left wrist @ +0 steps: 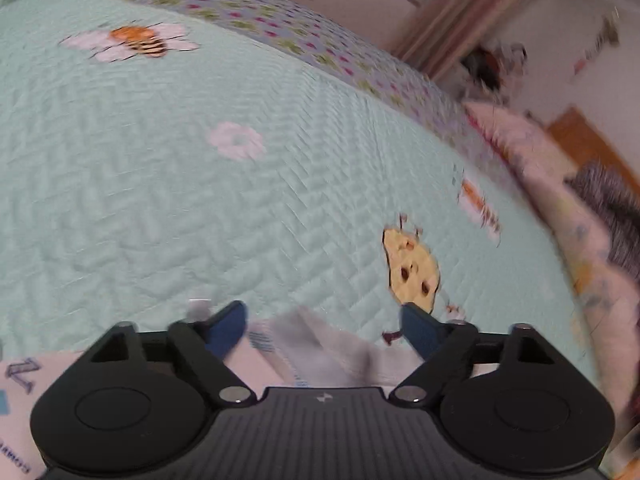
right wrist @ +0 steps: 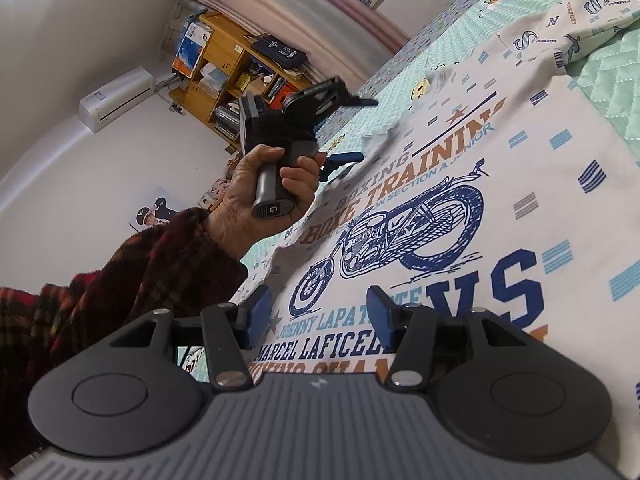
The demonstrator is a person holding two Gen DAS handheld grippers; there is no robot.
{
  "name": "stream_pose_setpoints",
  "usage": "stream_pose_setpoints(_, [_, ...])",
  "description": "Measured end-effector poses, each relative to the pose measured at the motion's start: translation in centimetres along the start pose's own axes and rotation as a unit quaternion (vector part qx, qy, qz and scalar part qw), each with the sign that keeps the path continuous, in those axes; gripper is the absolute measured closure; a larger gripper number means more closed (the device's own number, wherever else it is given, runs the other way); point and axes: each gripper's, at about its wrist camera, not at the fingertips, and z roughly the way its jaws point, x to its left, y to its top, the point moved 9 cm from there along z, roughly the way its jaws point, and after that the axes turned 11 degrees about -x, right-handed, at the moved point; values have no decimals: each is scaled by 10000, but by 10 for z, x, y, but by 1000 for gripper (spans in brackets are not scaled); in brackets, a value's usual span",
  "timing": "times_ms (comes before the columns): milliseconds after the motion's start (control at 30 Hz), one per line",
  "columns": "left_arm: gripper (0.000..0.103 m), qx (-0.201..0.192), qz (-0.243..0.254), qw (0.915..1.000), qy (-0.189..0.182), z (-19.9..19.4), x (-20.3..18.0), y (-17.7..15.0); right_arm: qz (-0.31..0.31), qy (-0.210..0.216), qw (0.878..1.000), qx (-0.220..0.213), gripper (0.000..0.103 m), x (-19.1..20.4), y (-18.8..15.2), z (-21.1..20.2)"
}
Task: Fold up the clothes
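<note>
A white T-shirt with a blue motorcycle print and lettering lies flat, front up, on the mint quilted bedspread. My right gripper hovers open over the shirt's lower printed part, with nothing pinched between its blue pads. A hand in a plaid sleeve holds my left gripper at the shirt's far edge, near the neck. In the blurred left wrist view, the left gripper stands wide open, with loose white shirt cloth lying between the jaws, and the pads are not pressing on it.
A second white garment with letter prints lies crumpled at the far right of the bed. Pillows sit along the bed's right side. A wooden shelf and an air conditioner are against the wall.
</note>
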Motion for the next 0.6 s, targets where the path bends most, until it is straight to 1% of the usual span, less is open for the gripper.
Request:
stream_pose_setpoints(67, [17,54,131,9998,-149,-25,-3,2,-10,-8,10000,1,48,0,0,0])
stream_pose_setpoints(100, [17,68,304,9993,-222,-45,-5,1,-19,-13,10000,-1,48,1,0,0])
stream_pose_setpoints(133, [13,81,481,9984,-295,-64,-6,0,-30,-18,10000,-3,48,1,0,0])
stream_pose_setpoints(167, [5,173,570,9980,-187,-76,3,-8,-48,-26,10000,-5,48,2,0,0])
stream_pose_setpoints(200, [1,269,656,9975,-71,-87,14,-16,-69,-38,10000,-6,48,2,0,0])
stream_pose_setpoints(300, [1,555,911,9939,277,-121,44,-41,-169,-112,9998,4,48,4,-1,1])
stream_pose_setpoints(333, [8,649,996,9921,393,-132,55,-49,-218,-150,9996,17,48,5,-2,2])
stream_pose_setpoints(367, [21,694,978,9885,917,-135,80,-49,-271,-193,9994,34,48,5,-3,2])
stream_pose_setpoints(400, [29,592,913,9863,1243,-143,99,-45,-323,-236,9992,49,48,6,-3,2])
stream_pose_setpoints(433, [33,434,679,9890,1242,-157,106,-39,-377,-280,9989,64,48,6,-4,2])
stream_pose_setpoints(467, [26,273,438,9911,1226,-170,112,-34,-436,-334,9985,80,48,7,-5,3])
stream_pose_setpoints(500, [22,173,324,9941,1018,-184,107,-33,-492,-391,9980,97,48,8,-6,3])
stream_pose_setpoints(567, [14,279,444,9974,486,-198,85,-51,-619,-512,9967,139,48,11,-7,5])
stream_pose_setpoints(600, [12,334,507,9979,218,-206,73,-60,-682,-573,9959,163,48,13,-8,6])
